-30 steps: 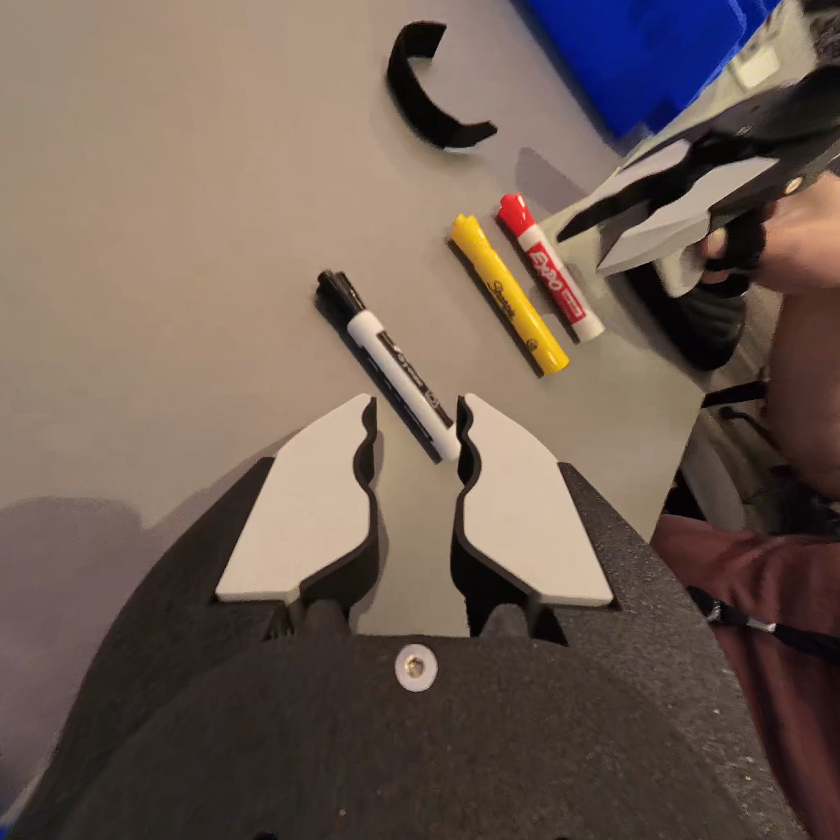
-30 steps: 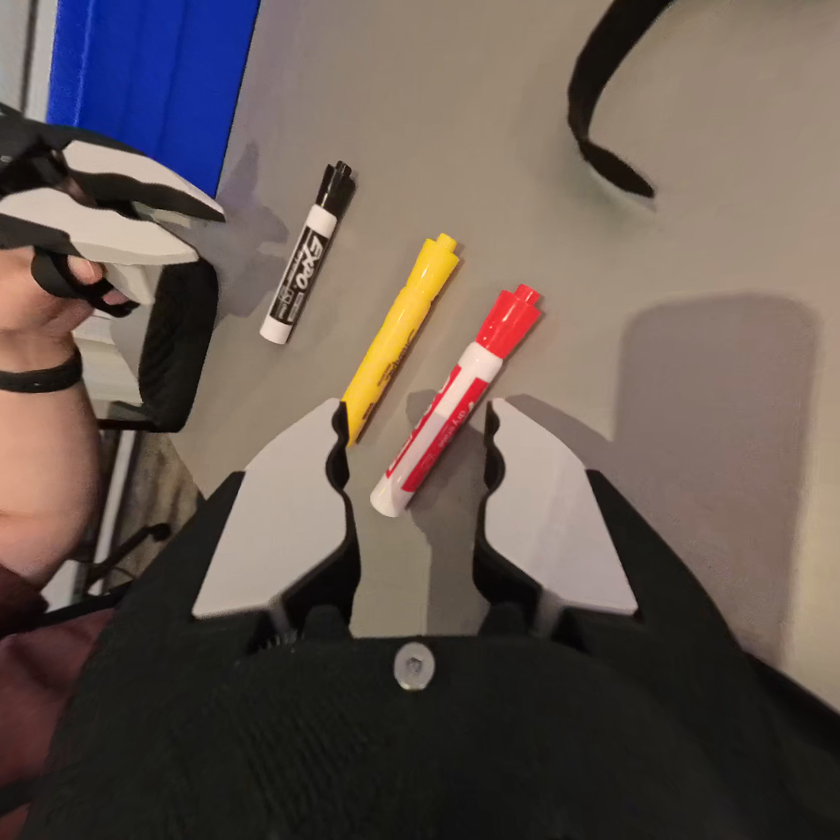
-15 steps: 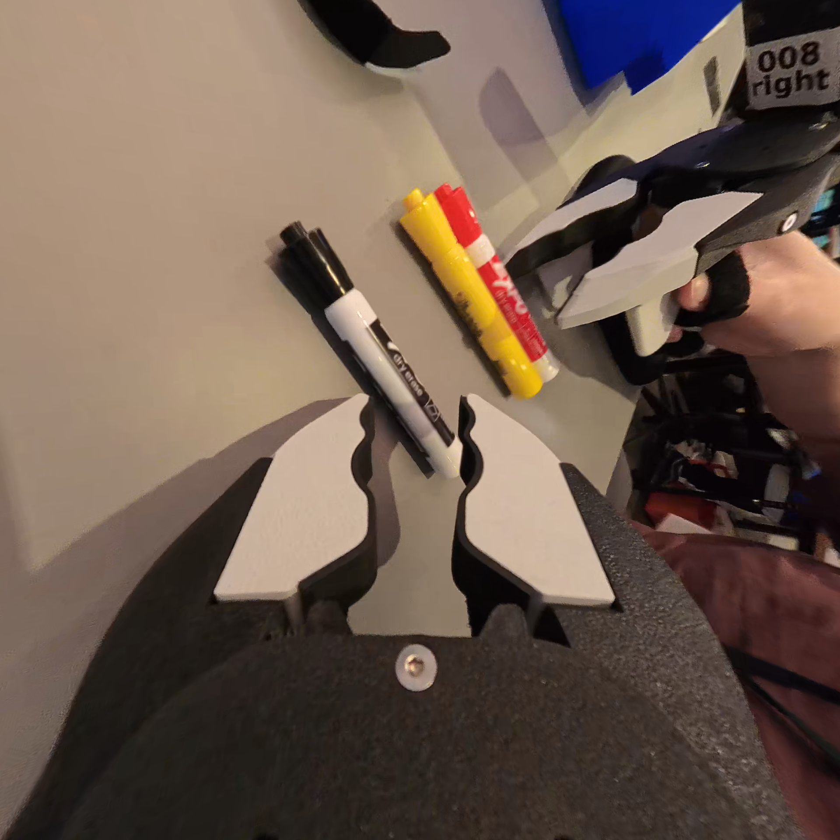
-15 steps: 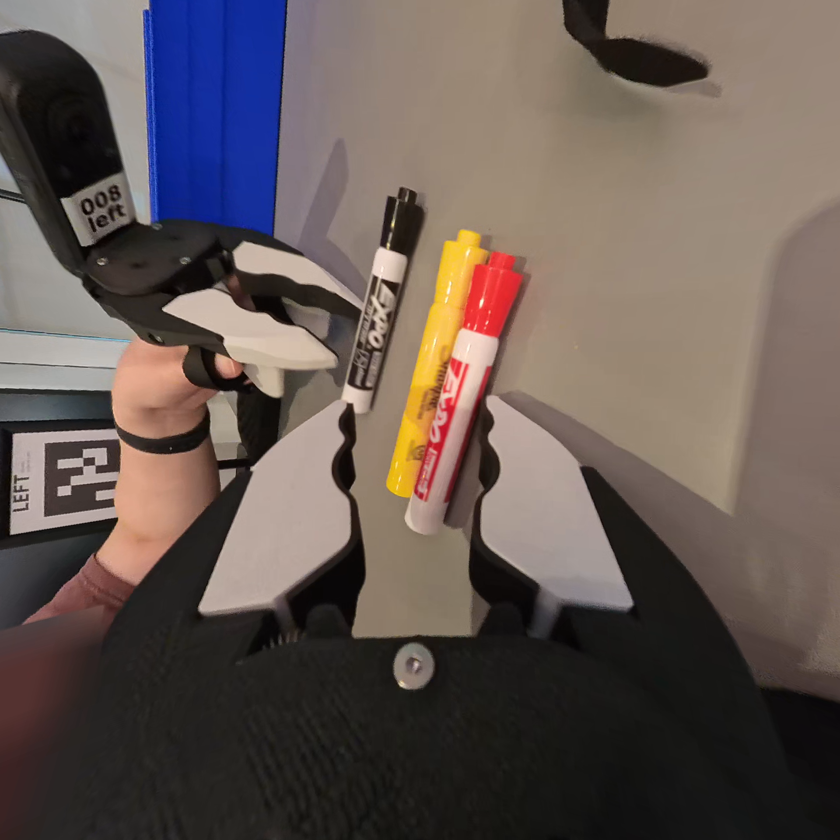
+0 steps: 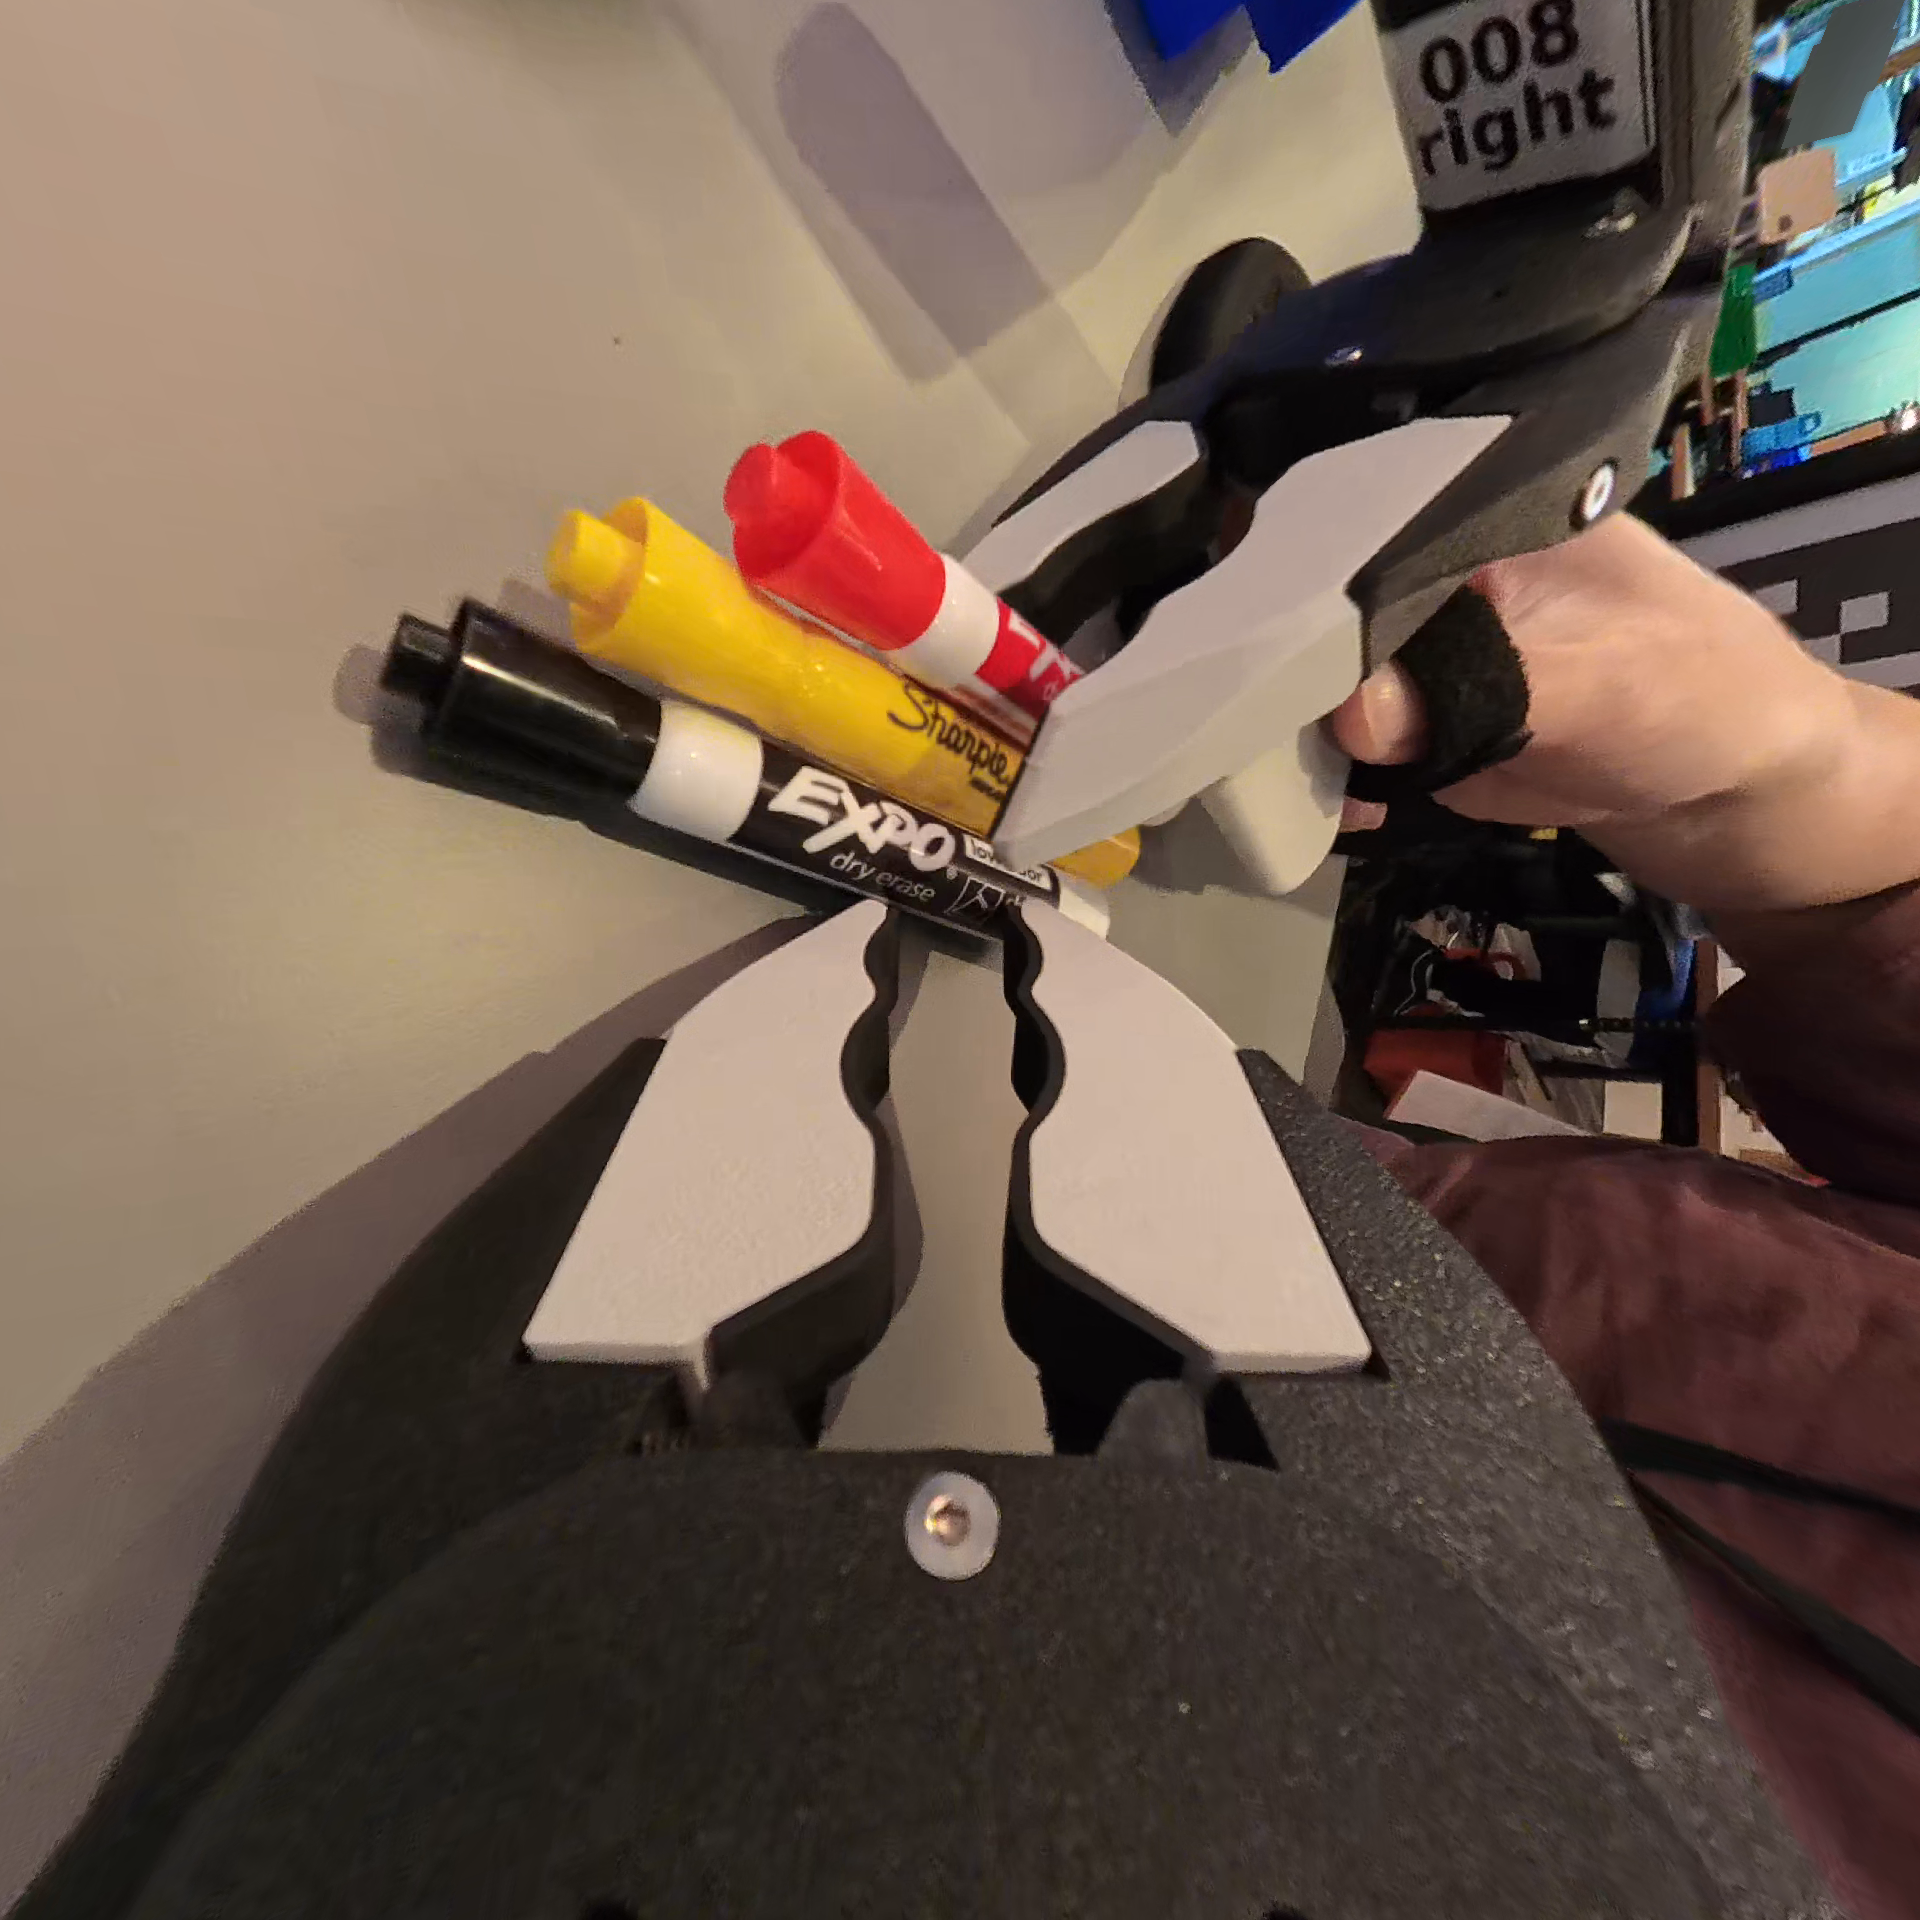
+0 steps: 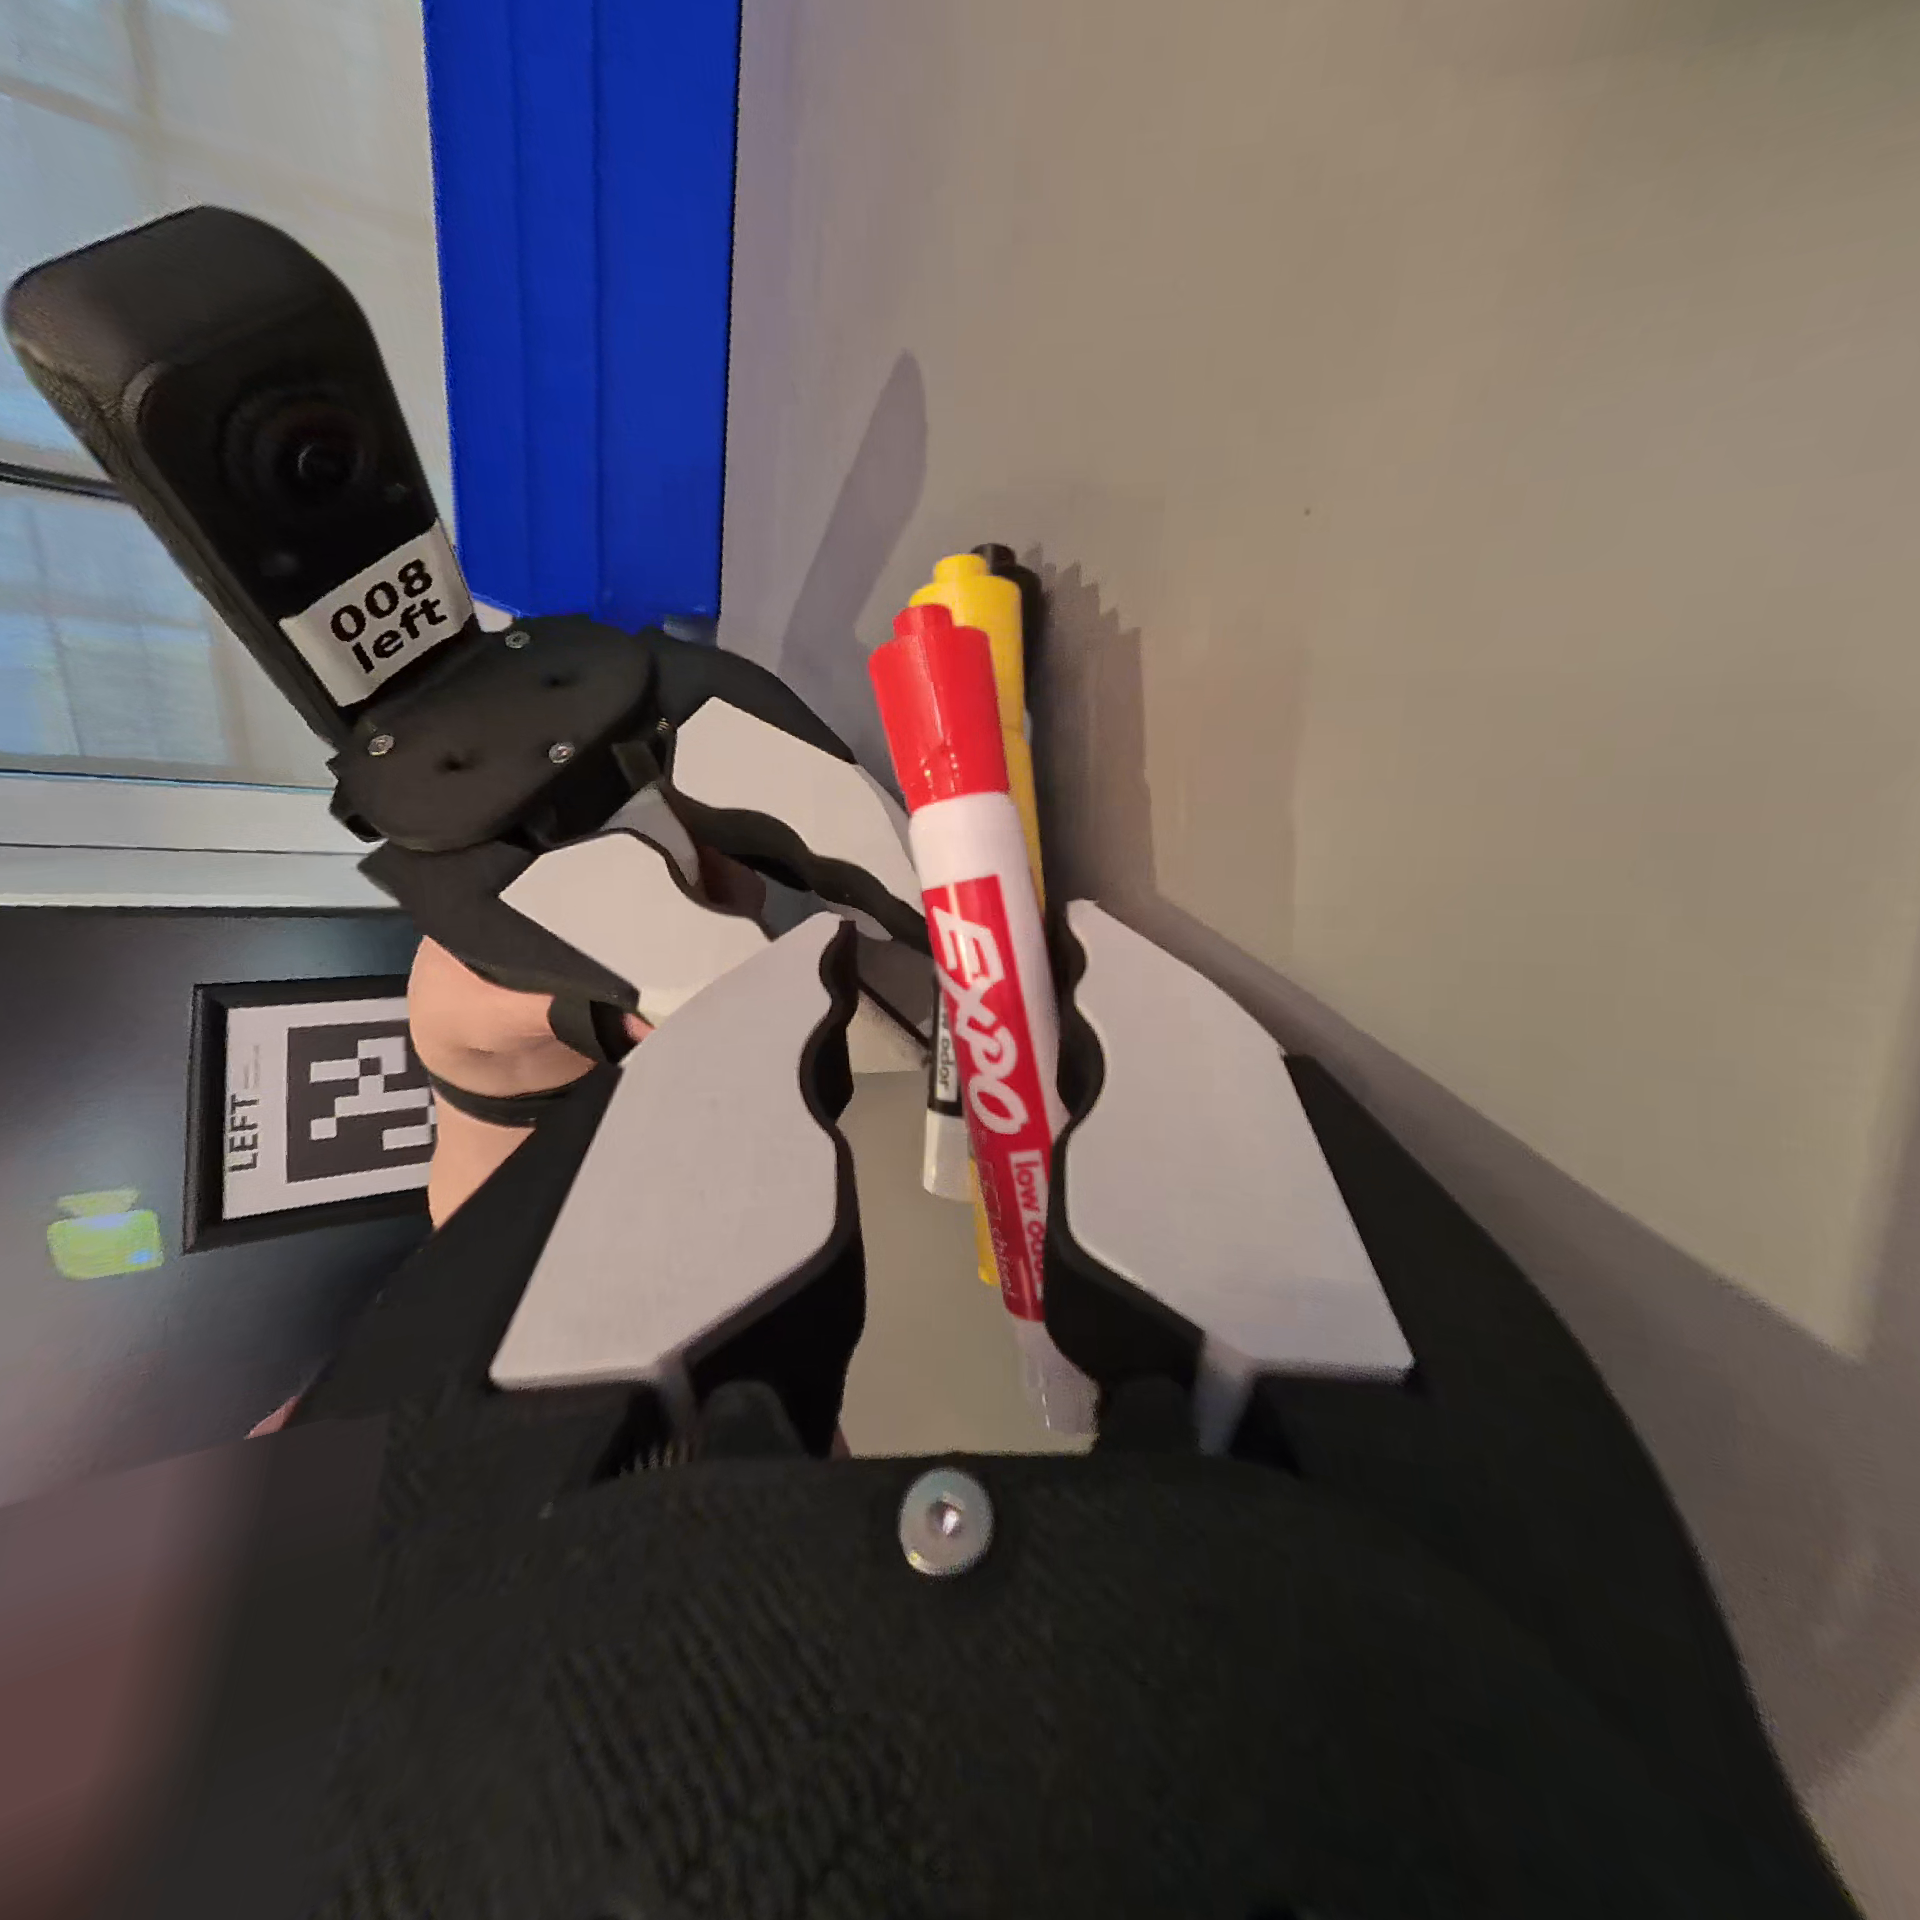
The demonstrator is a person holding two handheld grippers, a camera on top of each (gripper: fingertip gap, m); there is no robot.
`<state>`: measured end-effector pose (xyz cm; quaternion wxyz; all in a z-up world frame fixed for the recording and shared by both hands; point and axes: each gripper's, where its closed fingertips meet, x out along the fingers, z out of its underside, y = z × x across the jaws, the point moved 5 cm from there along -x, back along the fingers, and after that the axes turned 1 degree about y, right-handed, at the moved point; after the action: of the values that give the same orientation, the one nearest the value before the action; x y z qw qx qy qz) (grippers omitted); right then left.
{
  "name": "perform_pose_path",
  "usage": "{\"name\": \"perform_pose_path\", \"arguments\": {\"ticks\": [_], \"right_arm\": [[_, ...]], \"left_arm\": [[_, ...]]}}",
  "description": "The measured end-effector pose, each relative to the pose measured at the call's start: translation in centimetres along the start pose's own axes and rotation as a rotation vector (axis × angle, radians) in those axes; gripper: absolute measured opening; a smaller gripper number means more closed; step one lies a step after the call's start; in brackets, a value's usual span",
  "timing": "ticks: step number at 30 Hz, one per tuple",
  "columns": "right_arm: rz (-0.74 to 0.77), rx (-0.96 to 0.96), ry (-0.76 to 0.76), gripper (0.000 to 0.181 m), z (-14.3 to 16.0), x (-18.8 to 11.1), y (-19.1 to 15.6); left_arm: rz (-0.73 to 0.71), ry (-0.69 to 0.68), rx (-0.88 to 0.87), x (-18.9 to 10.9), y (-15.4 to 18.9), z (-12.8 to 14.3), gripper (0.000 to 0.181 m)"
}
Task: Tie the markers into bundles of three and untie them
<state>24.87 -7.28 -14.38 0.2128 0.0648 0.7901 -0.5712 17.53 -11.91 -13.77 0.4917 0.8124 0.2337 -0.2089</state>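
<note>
Black (image 5: 831, 831), yellow (image 5: 748, 655) and red (image 5: 831, 540) markers are pressed side by side into a stack on the grey table (image 5: 312, 312), red uppermost. My left gripper (image 5: 954, 920) is open, its tips against the black marker's barrel. My right gripper (image 5: 997, 691) comes in from the right, open, with the markers' rear ends between its jaws. In the right wrist view the red marker (image 6: 977, 935) lies between the jaws of my right gripper (image 6: 956, 925), against the right finger. The yellow marker (image 6: 987, 613) and black marker (image 6: 940, 1101) sit behind it. The strap is out of view.
A blue panel (image 6: 582, 312) stands beyond the table's far edge. A hand (image 5: 1610, 707) holds the right gripper at the table's near edge. A framed black-and-white tag card (image 6: 343, 1101) and clutter lie beyond the table.
Both grippers have moved in and pushed the markers together; the black one now touches the yellow, and the red rides on top. Both jaw gaps look slightly narrower. The strap has left view.
</note>
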Motion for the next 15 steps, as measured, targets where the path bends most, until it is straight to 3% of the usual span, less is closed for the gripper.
{"name": "perform_pose_path", "arguments": {"ticks": [12, 15], "right_arm": [[-0.111, 0.021, -0.308, 0.021, 0.6, 1.2, -0.4], [-0.125, -0.038, -0.341, 0.02, 0.6, 1.0, -0.5]], "left_arm": [[-0.009, -0.02, 0.116, 0.3, 0.6, 0.6, 0.009], [-0.001, 0.029, 0.118, 0.0, 0.8, 0.5, 0.017]]}}
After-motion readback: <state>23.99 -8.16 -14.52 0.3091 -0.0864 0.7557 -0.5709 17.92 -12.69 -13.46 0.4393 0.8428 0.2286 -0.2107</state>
